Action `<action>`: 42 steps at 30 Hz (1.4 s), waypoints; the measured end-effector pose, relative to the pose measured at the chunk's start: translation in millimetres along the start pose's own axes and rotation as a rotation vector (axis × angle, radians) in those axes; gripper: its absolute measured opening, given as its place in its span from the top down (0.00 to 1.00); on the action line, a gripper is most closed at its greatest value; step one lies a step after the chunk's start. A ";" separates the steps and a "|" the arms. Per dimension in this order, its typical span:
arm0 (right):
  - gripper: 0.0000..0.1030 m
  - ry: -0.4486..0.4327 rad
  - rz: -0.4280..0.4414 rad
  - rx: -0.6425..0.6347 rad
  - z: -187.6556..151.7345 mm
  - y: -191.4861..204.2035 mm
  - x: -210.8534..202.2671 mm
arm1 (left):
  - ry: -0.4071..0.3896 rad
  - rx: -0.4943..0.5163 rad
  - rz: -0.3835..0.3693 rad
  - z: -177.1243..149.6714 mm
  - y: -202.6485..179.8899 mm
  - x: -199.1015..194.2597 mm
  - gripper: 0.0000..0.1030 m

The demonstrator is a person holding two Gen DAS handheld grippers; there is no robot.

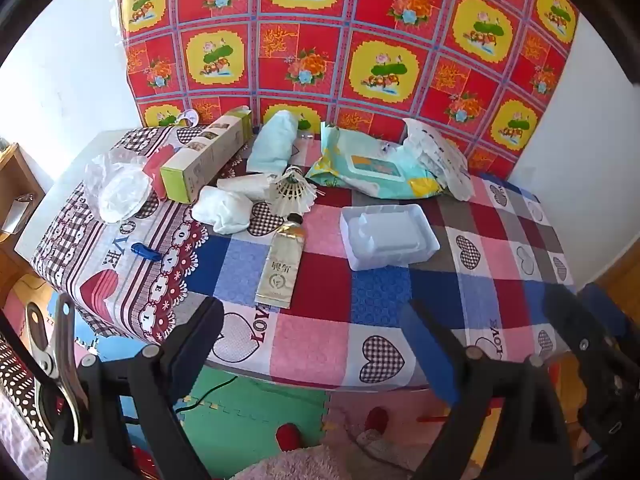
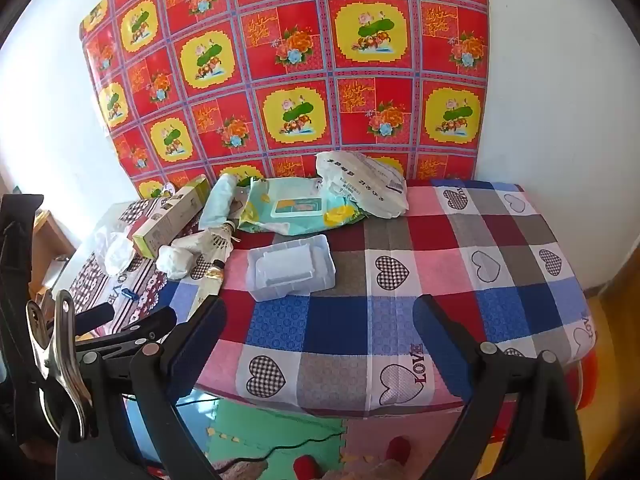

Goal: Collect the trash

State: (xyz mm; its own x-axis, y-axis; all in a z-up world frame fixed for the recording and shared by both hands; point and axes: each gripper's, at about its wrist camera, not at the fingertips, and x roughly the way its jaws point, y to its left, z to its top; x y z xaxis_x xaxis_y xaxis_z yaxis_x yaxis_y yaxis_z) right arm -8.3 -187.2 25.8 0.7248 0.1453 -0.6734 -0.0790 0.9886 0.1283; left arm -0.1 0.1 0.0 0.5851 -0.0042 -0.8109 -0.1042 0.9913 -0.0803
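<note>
Trash lies on the checked tablecloth [image 1: 384, 300]: a white plastic tray [image 1: 386, 236], a gold tube [image 1: 280, 268], a shuttlecock [image 1: 292, 190], crumpled white tissue [image 1: 222, 210], a clear plastic bag [image 1: 116, 188], a green carton [image 1: 204, 156], a wet-wipes pack [image 1: 368, 168] and a white printed bag [image 1: 436, 156]. My left gripper [image 1: 316, 340] is open and empty above the table's near edge. My right gripper [image 2: 320, 336] is open and empty, near the front edge, just short of the tray [image 2: 290, 268]. The left gripper [image 2: 120, 320] shows at the right wrist view's left.
A red and yellow floral sheet [image 1: 340, 40] hangs on the wall behind the table. A small blue object [image 1: 145, 251] lies at the left end. Coloured foam floor mats [image 1: 272, 408] lie below the front edge. A wooden shelf [image 1: 16, 192] stands to the left.
</note>
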 end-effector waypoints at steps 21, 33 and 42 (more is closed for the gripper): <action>0.06 0.007 -0.002 0.001 -0.5 -1.7 0.3 | -0.002 0.008 -0.006 -3.5 2.9 0.7 0.09; 0.06 0.008 -0.002 0.001 -0.7 -2.5 0.5 | -0.002 0.010 -0.003 -1.9 0.5 -0.9 0.09; 0.06 0.010 -0.002 0.000 -0.9 -2.2 0.6 | 0.002 0.010 0.001 -0.8 0.1 -0.4 0.09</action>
State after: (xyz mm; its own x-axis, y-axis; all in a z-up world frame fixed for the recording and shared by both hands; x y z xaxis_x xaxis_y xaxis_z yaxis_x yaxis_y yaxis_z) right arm -8.2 -189.2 24.4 0.7179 0.1437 -0.6811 -0.0773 0.9889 0.1272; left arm -1.0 0.1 -0.1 0.5833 -0.0032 -0.8122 -0.0973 0.9925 -0.0737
